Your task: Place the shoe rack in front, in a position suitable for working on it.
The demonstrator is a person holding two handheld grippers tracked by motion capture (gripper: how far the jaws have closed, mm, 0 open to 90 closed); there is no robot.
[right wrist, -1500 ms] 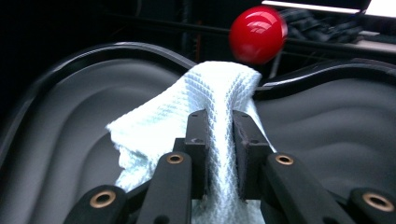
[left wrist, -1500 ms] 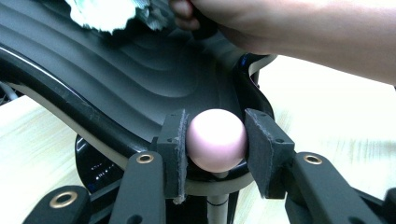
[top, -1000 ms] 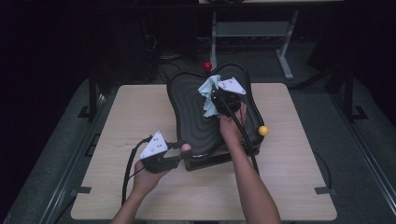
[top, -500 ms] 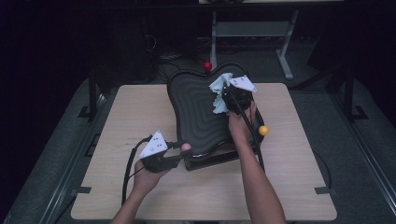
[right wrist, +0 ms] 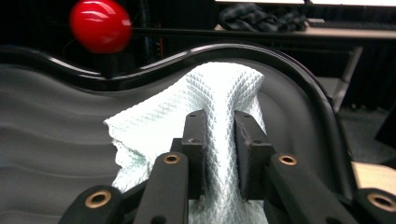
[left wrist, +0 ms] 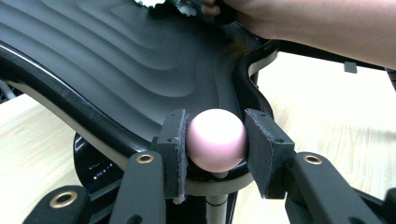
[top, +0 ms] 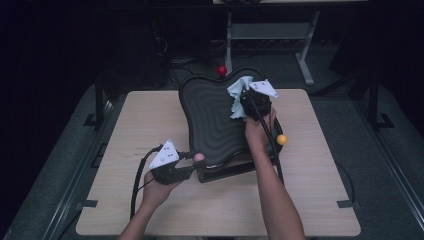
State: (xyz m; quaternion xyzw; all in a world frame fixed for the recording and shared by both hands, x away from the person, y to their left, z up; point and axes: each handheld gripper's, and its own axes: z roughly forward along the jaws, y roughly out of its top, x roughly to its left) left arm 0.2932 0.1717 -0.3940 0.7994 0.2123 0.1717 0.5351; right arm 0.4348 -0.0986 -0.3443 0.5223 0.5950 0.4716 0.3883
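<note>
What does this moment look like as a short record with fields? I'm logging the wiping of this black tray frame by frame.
surface: wooden table
tray: black ridged tray, tilted on a stand
left tool: shut on pink ball at the tray's near rim
right tool: shut on white cloth, pressed on the tray's far corner
other knobs: red ball at far rim, yellow ball at right
</note>
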